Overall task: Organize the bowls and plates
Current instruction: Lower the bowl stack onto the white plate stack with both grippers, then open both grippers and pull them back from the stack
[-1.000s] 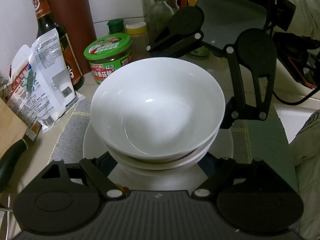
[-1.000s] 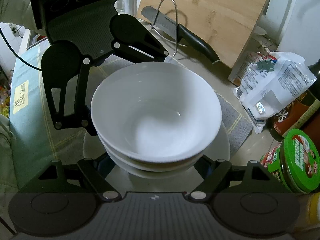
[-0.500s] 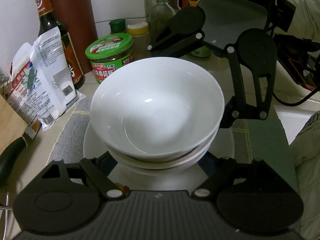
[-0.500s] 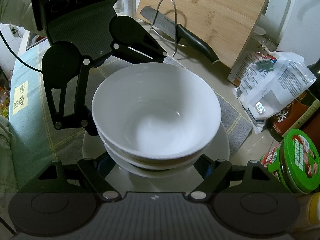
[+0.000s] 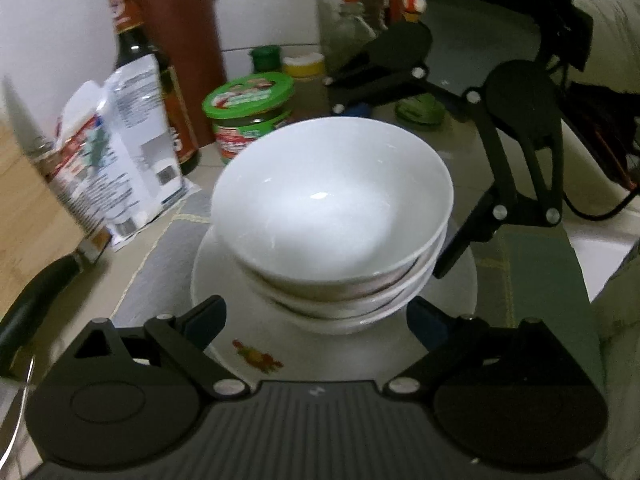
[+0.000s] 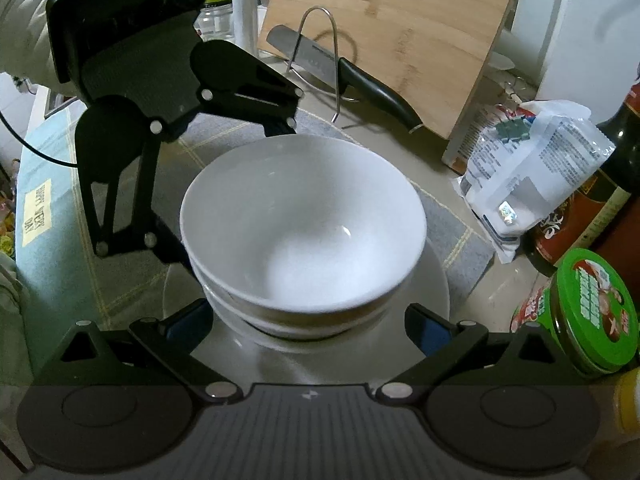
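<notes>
Because the stack of white bowls (image 6: 303, 236) now rests nested on a plate (image 6: 434, 280) atop the gray mat (image 6: 452, 220), the left gripper (image 5: 316, 316) and right gripper (image 6: 308, 322) are opening, fingers clear on opposite sides.

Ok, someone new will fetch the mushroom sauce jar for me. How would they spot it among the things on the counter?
Start at the stack of white bowls on the plate in the middle of the counter. Beyond it, toward the white wall, stands a tall dark sauce bottle. The jar sits between the two, short and squat, the only one with a wide bright green lid bearing a printed picture label.
</notes>
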The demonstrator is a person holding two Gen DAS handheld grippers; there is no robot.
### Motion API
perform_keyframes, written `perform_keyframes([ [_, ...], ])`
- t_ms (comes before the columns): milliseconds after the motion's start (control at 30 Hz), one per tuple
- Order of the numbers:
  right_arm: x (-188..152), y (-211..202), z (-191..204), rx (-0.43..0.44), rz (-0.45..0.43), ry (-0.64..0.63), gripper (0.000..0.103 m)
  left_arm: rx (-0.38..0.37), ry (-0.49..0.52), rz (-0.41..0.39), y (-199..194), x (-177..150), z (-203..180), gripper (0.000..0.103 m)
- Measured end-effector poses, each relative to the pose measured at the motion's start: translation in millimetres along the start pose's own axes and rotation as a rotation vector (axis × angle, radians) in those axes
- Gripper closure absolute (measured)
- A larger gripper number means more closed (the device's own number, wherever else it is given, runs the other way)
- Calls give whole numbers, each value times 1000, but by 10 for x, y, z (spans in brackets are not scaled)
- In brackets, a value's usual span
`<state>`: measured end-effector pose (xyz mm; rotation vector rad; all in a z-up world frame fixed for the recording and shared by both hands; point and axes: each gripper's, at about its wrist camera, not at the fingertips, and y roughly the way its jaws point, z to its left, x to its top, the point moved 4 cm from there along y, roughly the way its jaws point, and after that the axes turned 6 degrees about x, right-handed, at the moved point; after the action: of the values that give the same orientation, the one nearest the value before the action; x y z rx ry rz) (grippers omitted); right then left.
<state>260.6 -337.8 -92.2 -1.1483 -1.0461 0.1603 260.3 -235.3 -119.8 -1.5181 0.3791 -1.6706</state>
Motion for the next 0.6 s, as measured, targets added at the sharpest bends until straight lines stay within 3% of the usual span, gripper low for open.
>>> perform_keyframes([
  [200,-58,-61,76,-3,10,-25,0,118,-104,-36,-220,-60,-60,6],
  [300,-97,-110,125,-15,21,-42,0,206,-137,-63,-363,-64,-149,1],
  [500,-78,-314,230,-98,8,-38,0,334,-220,-112,-566,-103,-288,1],
  [600,-30,-471,353,-159,-23,-25,0,326,-283,-156,-657,-156,-341,1],
])
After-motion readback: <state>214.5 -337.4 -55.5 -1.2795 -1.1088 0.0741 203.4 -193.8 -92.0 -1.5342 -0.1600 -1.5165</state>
